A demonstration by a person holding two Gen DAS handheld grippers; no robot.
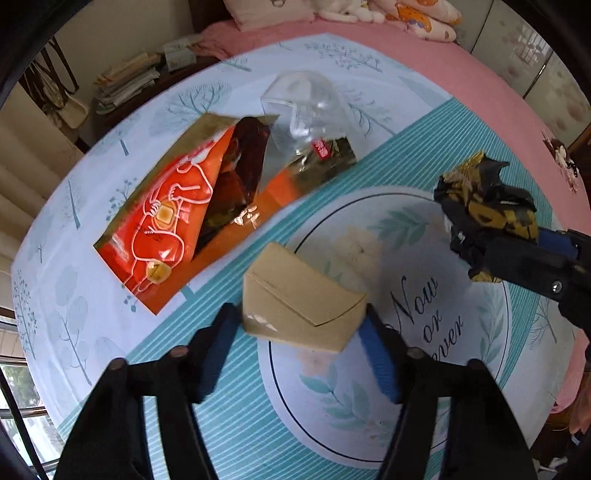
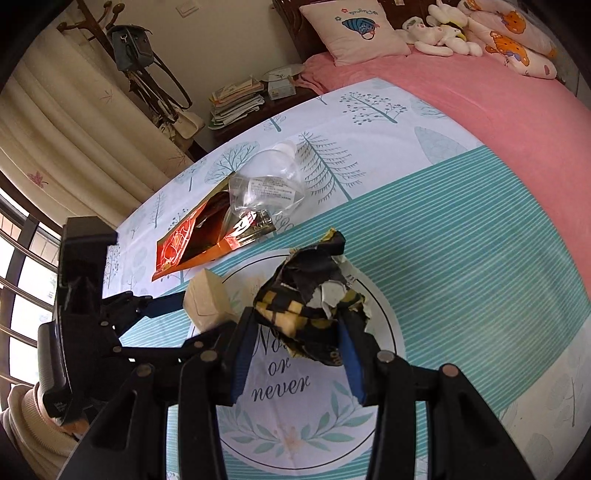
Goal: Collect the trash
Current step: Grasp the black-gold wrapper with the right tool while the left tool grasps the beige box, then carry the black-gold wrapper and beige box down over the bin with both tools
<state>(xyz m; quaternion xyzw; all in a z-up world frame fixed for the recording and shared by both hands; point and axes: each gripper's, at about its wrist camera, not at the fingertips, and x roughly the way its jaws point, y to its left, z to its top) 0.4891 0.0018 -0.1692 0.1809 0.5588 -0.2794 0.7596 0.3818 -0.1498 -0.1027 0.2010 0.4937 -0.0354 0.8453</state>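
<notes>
My left gripper (image 1: pixel 301 328) pinches a tan cardboard box (image 1: pixel 303 301), my right gripper (image 2: pixel 295 332) clamps crumpled black-and-yellow wrapper (image 2: pixel 314 306), its printing illegible, above a teal-and-white tree-patterned cloth (image 2: pixel 461 229) over the pink bed (image 2: pixel 480 96).

Home bedroom: pink bed (image 2: pixel 480 96), pillow (image 2: pixel 354 31), plush toys (image 2: pixel 439 37), curtains (image 2: pixel 66 122), handbag (image 2: pixel 131 48) on coat rack, nightstand (image 2: pixel 251 107).

Snack bag (image 1: pixel 173 218) lies on the cloth (image 1: pixel 332 387); bottle (image 1: pixel 306 110) overlaps it at 1 o'clock, box (image 1: pixel 299 306) at 5 o'clock.
</notes>
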